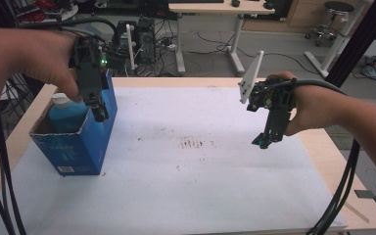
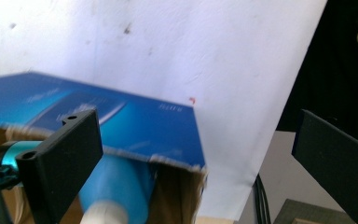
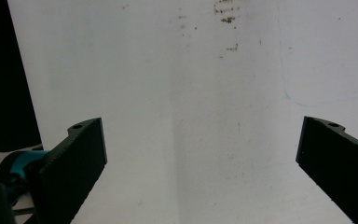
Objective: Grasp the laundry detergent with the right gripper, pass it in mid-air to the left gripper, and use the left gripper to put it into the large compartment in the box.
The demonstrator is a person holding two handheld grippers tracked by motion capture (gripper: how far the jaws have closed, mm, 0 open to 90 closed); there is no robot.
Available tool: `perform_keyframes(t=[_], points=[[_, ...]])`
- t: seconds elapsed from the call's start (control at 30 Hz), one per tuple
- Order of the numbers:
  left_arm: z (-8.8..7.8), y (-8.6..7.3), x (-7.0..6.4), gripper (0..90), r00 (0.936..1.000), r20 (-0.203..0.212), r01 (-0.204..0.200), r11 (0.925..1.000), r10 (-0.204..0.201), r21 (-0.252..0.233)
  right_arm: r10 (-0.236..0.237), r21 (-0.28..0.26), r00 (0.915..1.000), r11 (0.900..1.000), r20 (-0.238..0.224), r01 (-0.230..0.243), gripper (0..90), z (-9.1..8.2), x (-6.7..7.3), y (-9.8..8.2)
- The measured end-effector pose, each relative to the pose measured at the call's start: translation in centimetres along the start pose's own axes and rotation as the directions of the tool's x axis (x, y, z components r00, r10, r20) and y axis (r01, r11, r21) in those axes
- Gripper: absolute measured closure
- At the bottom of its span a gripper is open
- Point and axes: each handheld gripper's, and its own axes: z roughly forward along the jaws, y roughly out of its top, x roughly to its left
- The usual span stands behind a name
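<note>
Black jaws of the left gripper point(image 1: 99, 108) stand wide apart with nothing between them, poised over the open blue box point(image 1: 81, 147) at the far left of the worktop point(image 1: 186, 191). A blue bottle point(image 1: 68, 115) stands inside it, apparently set there. Right gripper point(image 1: 269, 139) hovers over bare white worktop at the right, jaws equally wide and empty, seemingly waiting.

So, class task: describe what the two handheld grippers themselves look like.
Each has two flat black jaws and a teal part at the base. The left gripper shows a small green light. The right gripper carries a pale three-cornered plate. Black cables trail from it.
</note>
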Motion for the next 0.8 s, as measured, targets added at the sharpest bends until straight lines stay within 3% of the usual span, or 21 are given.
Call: perform_keyframes(t=[0.3,0.57,0.8], points=[[3.4,2.6,-0.4,1.6,0.9973,0.025,-0.069,0.9976,0.068,0.007,-0.021,0.060,0.9997,0.998,-0.013,0.021,0.9,1.2,-0.7,-0.1],[5.5,4.0,-0.3,1.6,0.9961,0.029,-0.083,0.9966,0.083,-0.001,-0.036,0.073,0.9991,0.997,-0.023,0.037,0.9,1.9,-1.1,0.1],[6.4,5.0,-0.3,1.6,0.9952,0.032,-0.093,0.9956,0.093,0.007,-0.036,0.094,0.9991,0.995,-0.020,0.038,0.9,2.4,-1.2,-0.1]])
